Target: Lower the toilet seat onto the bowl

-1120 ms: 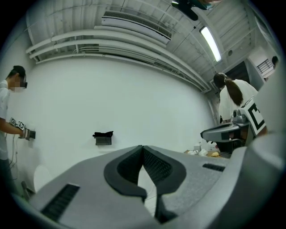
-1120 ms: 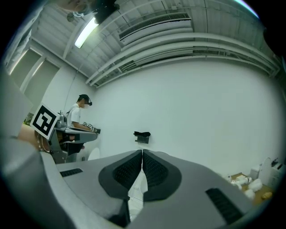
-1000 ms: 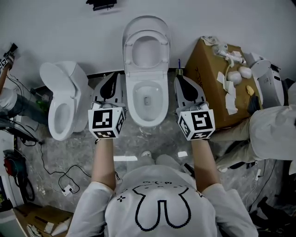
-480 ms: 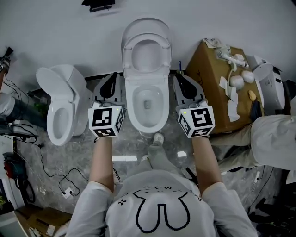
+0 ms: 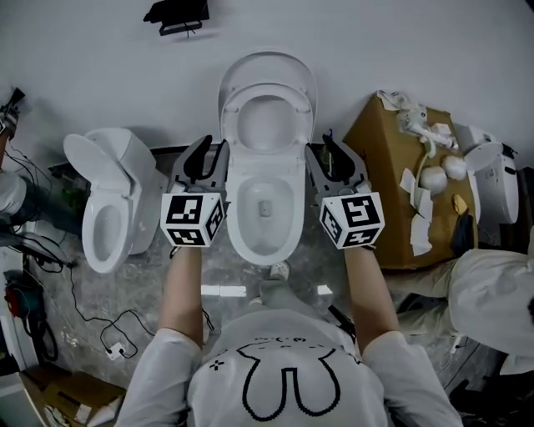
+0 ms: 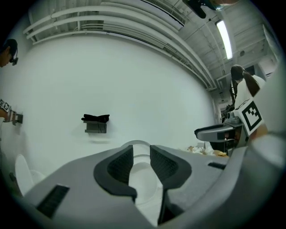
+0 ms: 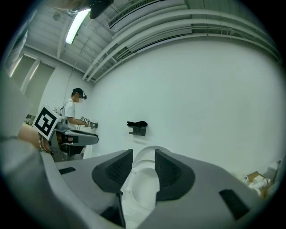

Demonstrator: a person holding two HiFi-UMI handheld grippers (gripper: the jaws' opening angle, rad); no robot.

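Although the head camera looks steeply down, only a white shirt and two bare forearms show at six o'clock; the rest of the person is hidden beneath them. Just ahead, the left gripper sits at eleven o'clock and the right gripper at one o'clock. Each is just beside the back of the bowl, and their marker cubes cover the hands.

Each gripper's own view shows its jaws apart with a narrow gap, having just been opening, and no pad pressing on anything. White porcelain shows through each gap, lying beyond the tips rather than clamped. Whether either tip touches the toilet cannot be told.

At twelve o'clock the toilet seat stands raised, leaning back on the lid against the white wall, well clear of the bowl's rim. Seat and lid nearly merge in colour, so their edges are hard to separate.

At ten o'clock stands a second toilet, also open. At two o'clock a cardboard box carries crumpled paper, and past it another person is cut off by the frame edge. High at eleven o'clock a black bracket hangs on the wall, too dark to identify.
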